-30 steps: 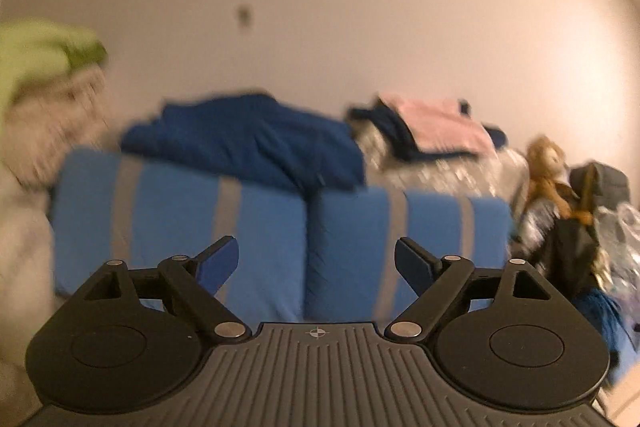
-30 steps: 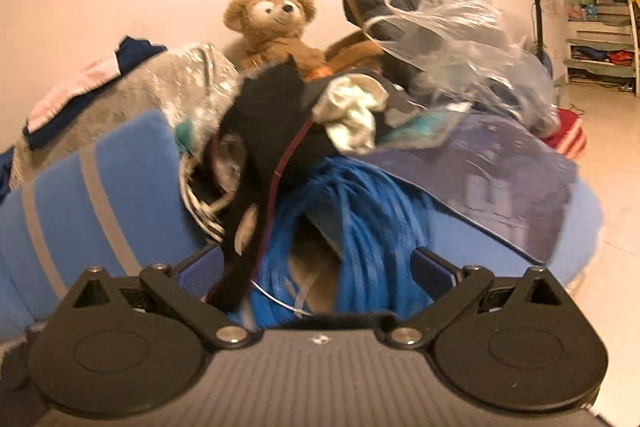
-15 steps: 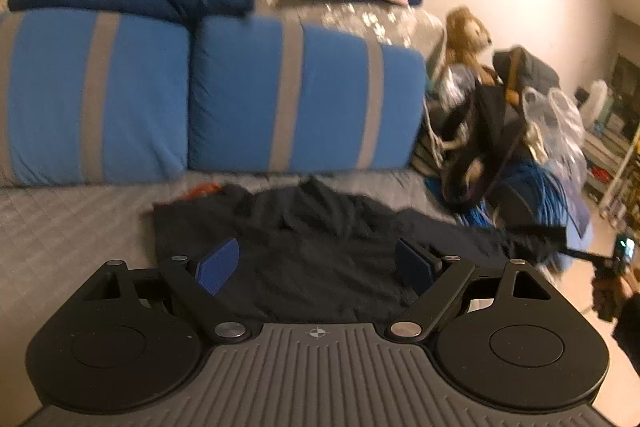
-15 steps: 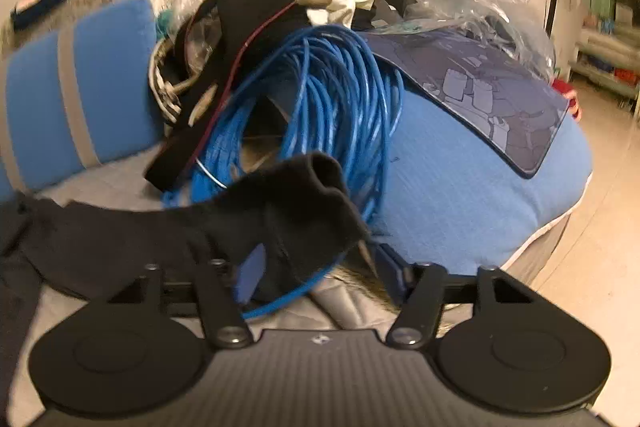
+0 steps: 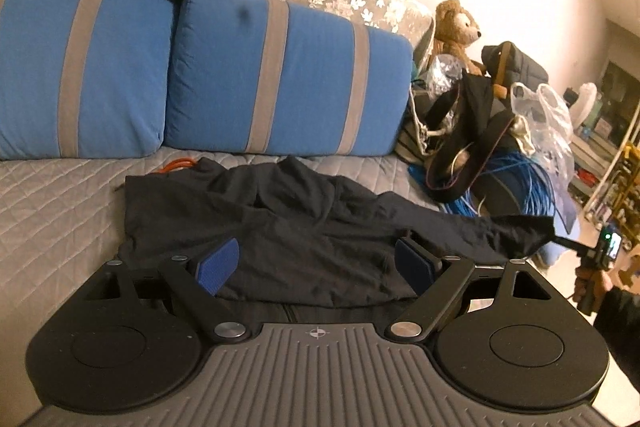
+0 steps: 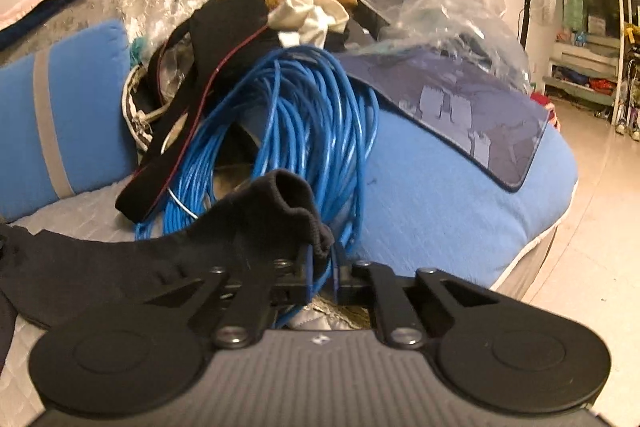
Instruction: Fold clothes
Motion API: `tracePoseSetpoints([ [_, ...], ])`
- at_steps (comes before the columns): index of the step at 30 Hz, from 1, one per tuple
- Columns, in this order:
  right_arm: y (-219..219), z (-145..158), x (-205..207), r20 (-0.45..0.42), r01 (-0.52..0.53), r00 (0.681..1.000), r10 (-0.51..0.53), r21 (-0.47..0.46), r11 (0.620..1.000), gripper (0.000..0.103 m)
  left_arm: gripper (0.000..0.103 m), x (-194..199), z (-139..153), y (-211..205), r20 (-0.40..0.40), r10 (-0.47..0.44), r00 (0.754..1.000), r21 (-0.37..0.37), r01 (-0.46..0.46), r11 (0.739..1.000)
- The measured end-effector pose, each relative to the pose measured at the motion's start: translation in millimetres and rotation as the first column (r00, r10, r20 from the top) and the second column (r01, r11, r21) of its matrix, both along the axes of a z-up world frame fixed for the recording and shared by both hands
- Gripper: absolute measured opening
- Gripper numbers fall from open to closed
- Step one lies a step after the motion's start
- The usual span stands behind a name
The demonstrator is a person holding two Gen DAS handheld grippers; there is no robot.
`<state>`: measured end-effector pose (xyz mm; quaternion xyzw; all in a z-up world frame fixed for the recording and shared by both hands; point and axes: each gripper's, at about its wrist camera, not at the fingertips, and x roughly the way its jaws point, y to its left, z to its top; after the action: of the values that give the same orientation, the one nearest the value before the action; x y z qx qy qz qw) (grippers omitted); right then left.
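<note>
**Right jaws now closed on the sleeve cuff**

Half a second ago our right gripper (image 6: 322,273) stood apart around the cuff; now its jaws pinch the cuff (image 6: 294,205) of the black garment (image 5: 280,227), lifted at 3 o'clock from the body. Our left gripper (image 5: 316,263) hovers wide over the garment's near hem, holding nothing. The garment lies spread on the grey quilted bed (image 5: 52,195), its lower edge hidden behind the gripper body. Blue cable coils (image 6: 304,131) lie at 12 o'clock of the cuff. An orange cord (image 5: 180,163) peeks out at the garment's 11 o'clock, mostly covered.
</note>
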<state>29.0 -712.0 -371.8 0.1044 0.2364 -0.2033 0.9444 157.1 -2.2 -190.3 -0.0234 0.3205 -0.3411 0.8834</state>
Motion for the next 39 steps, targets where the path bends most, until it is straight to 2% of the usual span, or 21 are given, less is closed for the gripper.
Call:
tracePoseSetpoints([
  [6, 32, 21, 5, 0.012, -0.104, 0.995, 0.104, 0.003, 0.995, 0.006, 0.086, 1, -5, -4, 0.005, 0.028, 1.000, -0.032, -0.028, 0.999],
  [12, 77, 40, 17, 0.040, -0.246, 0.969, 0.245, 0.040, 0.968, 0.006, 0.086, 4, -5, -14, 0.006, 0.053, 0.999, -0.073, -0.052, 0.996],
  [19, 131, 51, 37, 0.049, -0.394, 0.919, 0.391, 0.075, 0.916, 0.006, 0.086, 7, -11, -32, 0.008, 0.044, 0.999, -0.087, -0.043, 0.995],
  [24, 167, 53, 51, 0.053, -0.487, 0.874, 0.484, 0.099, 0.868, 0.006, 0.086, 13, -22, -48, -0.022, 0.028, 0.999, -0.072, -0.029, 0.997],
  [25, 174, 53, 54, 0.054, -0.503, 0.864, 0.501, 0.103, 0.858, 0.002, 0.086, 14, -24, -50, -0.030, 0.022, 0.999, -0.071, -0.024, 0.997],
  [26, 180, 53, 56, 0.053, -0.516, 0.857, 0.513, 0.106, 0.850, 0.002, 0.086, 15, -26, -53, -0.036, 0.016, 0.999, -0.072, -0.018, 0.997],
  [29, 197, 54, 63, 0.048, -0.551, 0.834, 0.549, 0.104, 0.828, 0.001, 0.086, 18, -31, -61, -0.051, -0.001, 0.999, -0.077, -0.003, 0.997],
  [33, 215, 52, 67, 0.011, -0.585, 0.811, 0.585, 0.052, 0.810, 0.002, 0.086, 21, -39, -72, -0.067, -0.027, 0.997, -0.080, 0.021, 0.997],
  [36, 219, 49, 68, -0.026, -0.593, 0.804, 0.594, 0.035, 0.804, 0.010, 0.086, 22, -45, -80, -0.078, -0.047, 0.996, -0.082, 0.040, 0.996],
  [37, 220, 47, 68, -0.046, -0.597, 0.801, 0.597, 0.022, 0.802, 0.033, 0.086, 23, -47, -82, -0.082, -0.050, 0.995, -0.081, 0.044, 0.996],
  [38, 223, 45, 67, -0.075, -0.608, 0.792, 0.607, 0.004, 0.794, 0.044, 0.086, 24, -50, -84, -0.086, -0.054, 0.995, -0.081, 0.047, 0.996],
  [39, 226, 41, 66, -0.111, -0.621, 0.780, 0.616, -0.016, 0.784, 0.069, 0.086, 25, -54, -86, -0.091, -0.058, 0.994, -0.081, 0.051, 0.995],
])
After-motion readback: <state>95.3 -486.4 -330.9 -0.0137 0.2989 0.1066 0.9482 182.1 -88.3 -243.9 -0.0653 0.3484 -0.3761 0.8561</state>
